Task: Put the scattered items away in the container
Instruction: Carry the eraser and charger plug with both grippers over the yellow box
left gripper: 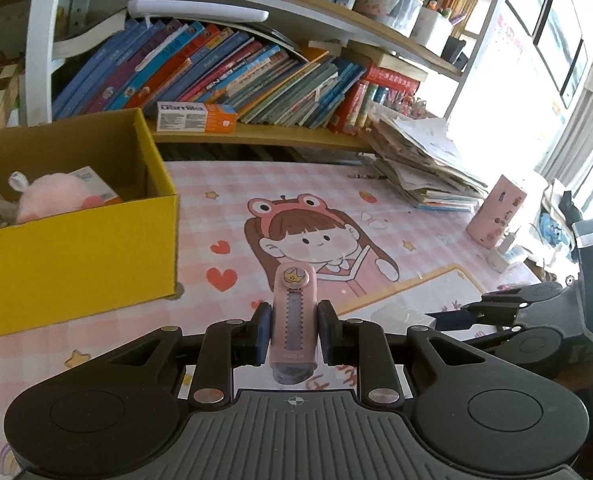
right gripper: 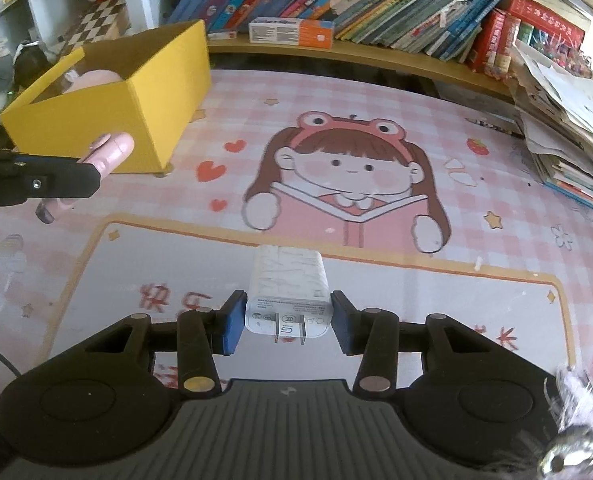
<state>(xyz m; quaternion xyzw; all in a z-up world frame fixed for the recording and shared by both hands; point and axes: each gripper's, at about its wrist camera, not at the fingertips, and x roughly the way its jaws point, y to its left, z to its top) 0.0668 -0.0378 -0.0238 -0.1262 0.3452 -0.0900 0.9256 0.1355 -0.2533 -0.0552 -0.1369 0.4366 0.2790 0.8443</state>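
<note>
My left gripper (left gripper: 294, 330) is shut on a pink retractable eraser (left gripper: 293, 320) with a star button, held above the desk mat; it also shows in the right wrist view (right gripper: 110, 152) at far left. The yellow cardboard box (left gripper: 76, 256) stands to its left, open-topped, with a pink plush toy (left gripper: 52, 196) and a small carton inside; the box also shows in the right wrist view (right gripper: 108, 108). My right gripper (right gripper: 286, 320) is shut on a white charger plug (right gripper: 288, 292), prongs facing the camera, low over the mat. The right gripper (left gripper: 452, 318) also appears at the right of the left wrist view.
A pink cartoon desk mat (right gripper: 336, 100) covers the table. A bookshelf (left gripper: 256, 136) with leaning books and a toothpaste box (left gripper: 196, 117) runs along the back. A paper stack (left gripper: 424, 160) and a pink cup (left gripper: 496, 210) stand at the right.
</note>
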